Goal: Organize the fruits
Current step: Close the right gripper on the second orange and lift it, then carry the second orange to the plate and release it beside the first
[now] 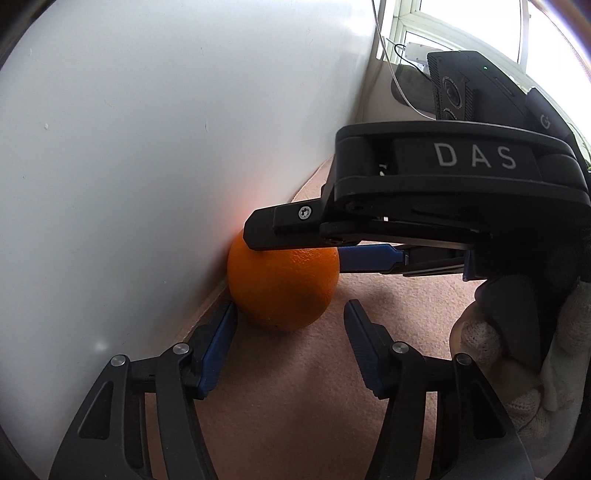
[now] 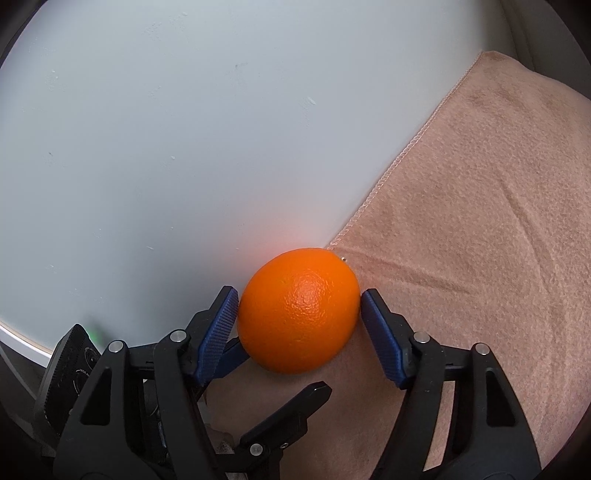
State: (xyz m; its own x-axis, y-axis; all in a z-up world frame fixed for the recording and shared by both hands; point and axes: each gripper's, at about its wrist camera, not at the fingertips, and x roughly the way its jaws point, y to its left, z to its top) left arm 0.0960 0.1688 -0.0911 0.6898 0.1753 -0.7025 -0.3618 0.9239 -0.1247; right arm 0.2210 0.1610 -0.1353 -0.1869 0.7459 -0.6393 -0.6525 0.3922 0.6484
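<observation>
An orange [image 1: 282, 290] lies on a pink towel [image 1: 303, 373] against a white wall [image 1: 147, 147]. My left gripper [image 1: 291, 308] is open, its blue-padded fingers just in front of the orange, the left pad close to its lower left side. My right gripper [image 1: 306, 240] reaches in from the right and straddles the orange. In the right wrist view the orange [image 2: 299, 312] sits between the blue pads of my right gripper [image 2: 297, 299], which look to touch its sides. My left gripper's fingers [image 2: 295, 410] show below it.
The white wall [image 2: 184, 129] stands right behind the orange. The pink towel [image 2: 480, 240] spreads to the right, its stitched edge along the wall. A window [image 1: 443, 33] and a white cable are at the far right. A gloved hand [image 1: 517, 350] holds the right gripper.
</observation>
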